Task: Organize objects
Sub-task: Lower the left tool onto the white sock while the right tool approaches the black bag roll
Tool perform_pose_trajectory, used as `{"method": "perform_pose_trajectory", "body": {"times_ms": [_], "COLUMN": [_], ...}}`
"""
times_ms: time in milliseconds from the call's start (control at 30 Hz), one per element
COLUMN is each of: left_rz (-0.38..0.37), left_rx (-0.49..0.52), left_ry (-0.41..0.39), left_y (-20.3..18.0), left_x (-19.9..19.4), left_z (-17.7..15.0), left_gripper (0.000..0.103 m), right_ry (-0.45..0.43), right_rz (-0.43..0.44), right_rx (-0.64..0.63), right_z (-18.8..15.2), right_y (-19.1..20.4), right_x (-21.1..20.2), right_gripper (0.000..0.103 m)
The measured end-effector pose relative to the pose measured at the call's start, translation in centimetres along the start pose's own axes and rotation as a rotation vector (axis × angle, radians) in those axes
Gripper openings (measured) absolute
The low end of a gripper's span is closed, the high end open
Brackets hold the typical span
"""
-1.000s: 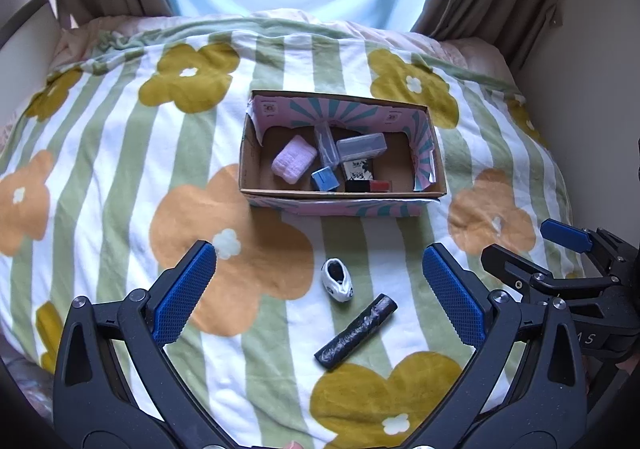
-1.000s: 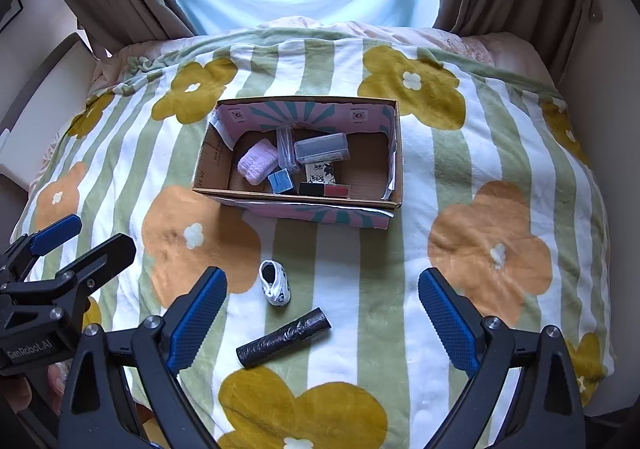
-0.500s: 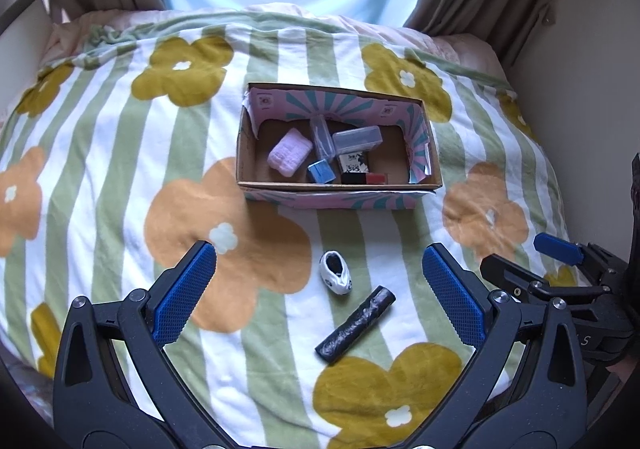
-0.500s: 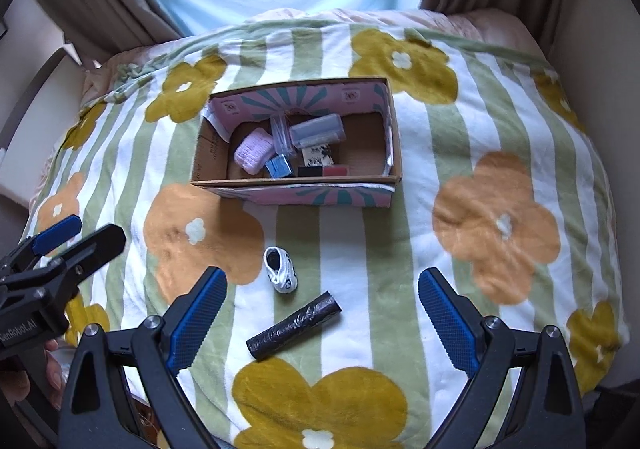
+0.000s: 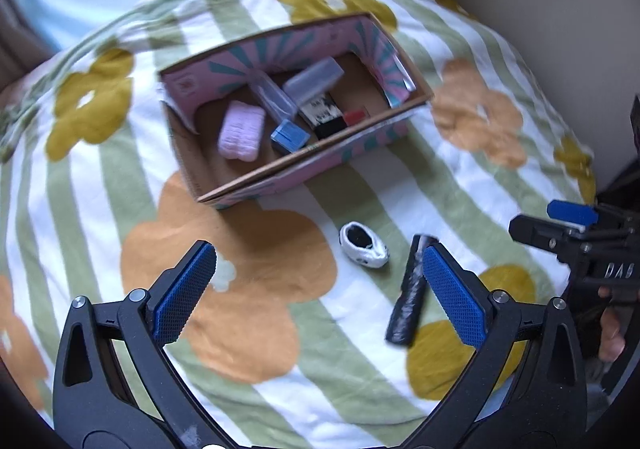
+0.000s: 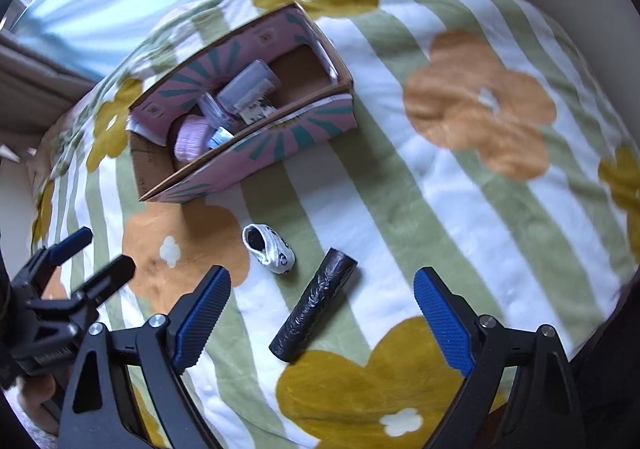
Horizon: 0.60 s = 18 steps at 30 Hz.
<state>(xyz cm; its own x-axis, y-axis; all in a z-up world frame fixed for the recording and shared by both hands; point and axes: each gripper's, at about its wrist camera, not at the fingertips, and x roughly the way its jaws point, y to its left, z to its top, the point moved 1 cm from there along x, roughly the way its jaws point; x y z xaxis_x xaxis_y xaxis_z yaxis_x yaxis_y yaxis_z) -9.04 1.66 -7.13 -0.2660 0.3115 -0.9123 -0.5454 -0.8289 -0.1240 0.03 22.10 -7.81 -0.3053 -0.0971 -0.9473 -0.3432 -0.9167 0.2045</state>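
Left gripper (image 5: 320,285) jaws spread wide, empty, above floral striped bedspread (image 6: 460,185), pink-and-teal cardboard box (image 6: 280,137) holding small items, small white baby shoe (image 6: 269,249) beside black rolled cylinder (image 6: 314,309) on the bed, right gripper (image 6: 322,319) jaws wide apart, empty.
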Motion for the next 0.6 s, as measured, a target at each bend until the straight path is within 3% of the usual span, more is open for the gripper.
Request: {"method": "perform_pose_trajectory", "body": {"times_ms": [233, 400, 600], "left_rz": [-0.082, -0.148, -0.195], "left_rx": [0.220, 0.302, 0.377], "left_ry": [0.081, 0.082, 0.077], "left_y": [-1.4, -2.6, -4.2], "left_x": [8.6, 13.3, 17.2], "left_z": [-1.6, -2.5, -3.6], "left_gripper": [0.103, 0.103, 0.103], "right_ry": [0.021, 0.040, 0.073], "right_rz": [0.025, 0.010, 0.005], "right_rx": [0.198, 0.272, 0.387], "right_z": [-2.1, -3.7, -5.0], "right_y": [-1.2, -1.1, -2.1], "right_x": [5.0, 8.6, 11.9], "right_gripper": [0.081, 0.065, 0.052]}}
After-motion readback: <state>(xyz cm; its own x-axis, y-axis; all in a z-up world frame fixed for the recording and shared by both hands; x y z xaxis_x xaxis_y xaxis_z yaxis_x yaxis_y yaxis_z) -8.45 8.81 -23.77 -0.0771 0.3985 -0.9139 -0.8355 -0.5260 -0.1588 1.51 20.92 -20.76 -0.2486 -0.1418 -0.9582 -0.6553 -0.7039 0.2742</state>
